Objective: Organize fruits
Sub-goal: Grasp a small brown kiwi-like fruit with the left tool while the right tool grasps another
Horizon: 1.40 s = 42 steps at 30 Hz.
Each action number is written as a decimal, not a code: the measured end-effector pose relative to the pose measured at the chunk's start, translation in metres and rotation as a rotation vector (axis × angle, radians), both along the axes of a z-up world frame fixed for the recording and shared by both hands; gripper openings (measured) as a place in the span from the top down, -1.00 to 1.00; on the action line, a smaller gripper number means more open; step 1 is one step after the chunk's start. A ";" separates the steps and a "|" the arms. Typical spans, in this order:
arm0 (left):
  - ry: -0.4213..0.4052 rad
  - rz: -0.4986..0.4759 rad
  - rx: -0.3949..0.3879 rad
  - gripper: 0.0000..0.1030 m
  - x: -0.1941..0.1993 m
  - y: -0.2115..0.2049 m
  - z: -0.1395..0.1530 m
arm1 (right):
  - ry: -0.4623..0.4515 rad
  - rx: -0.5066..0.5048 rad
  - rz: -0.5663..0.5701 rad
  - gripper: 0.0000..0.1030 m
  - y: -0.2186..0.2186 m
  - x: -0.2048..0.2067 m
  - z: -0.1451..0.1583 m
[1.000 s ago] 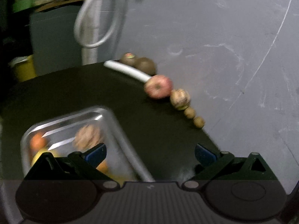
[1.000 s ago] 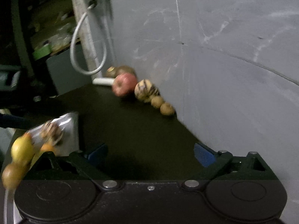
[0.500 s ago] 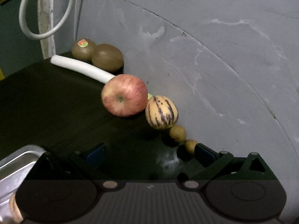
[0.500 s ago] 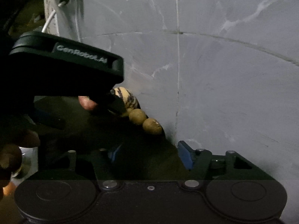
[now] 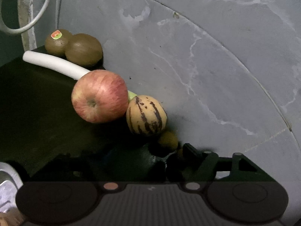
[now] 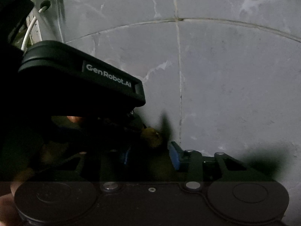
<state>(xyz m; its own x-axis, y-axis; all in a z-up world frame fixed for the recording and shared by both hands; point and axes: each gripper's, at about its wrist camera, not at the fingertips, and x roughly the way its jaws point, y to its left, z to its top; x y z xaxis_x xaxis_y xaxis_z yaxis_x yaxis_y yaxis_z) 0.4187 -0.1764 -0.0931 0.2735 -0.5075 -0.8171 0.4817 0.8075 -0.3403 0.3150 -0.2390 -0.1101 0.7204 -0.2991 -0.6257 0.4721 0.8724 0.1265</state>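
Note:
In the left wrist view a red apple (image 5: 99,96), a striped cream melon (image 5: 146,116) and two kiwis (image 5: 75,47) lie in a row along the grey wall on the dark table. A small brown fruit (image 5: 168,140) sits below the melon, just ahead of my left gripper (image 5: 144,155), whose jaws stand open around it in deep shadow. In the right wrist view my right gripper (image 6: 149,155) is open, its blue pads (image 6: 174,157) flanking a small brown fruit (image 6: 152,137) by the wall. The left gripper's black body (image 6: 80,86) fills that view's left side.
A white tube (image 5: 54,64) lies behind the apple. A metal tray corner (image 5: 8,180) shows at the lower left. The grey tiled wall (image 6: 216,75) stands right behind the fruits. A white cable (image 5: 28,18) hangs at the upper left.
Both grippers moved forward to the fruit row by the wall. The right gripper's jaws have narrowed. The tray has slid out of view to the left.

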 end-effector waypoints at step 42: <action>0.075 0.068 -0.053 -0.12 0.011 -0.018 -0.017 | -0.026 -0.007 0.087 0.43 -0.027 -0.044 0.002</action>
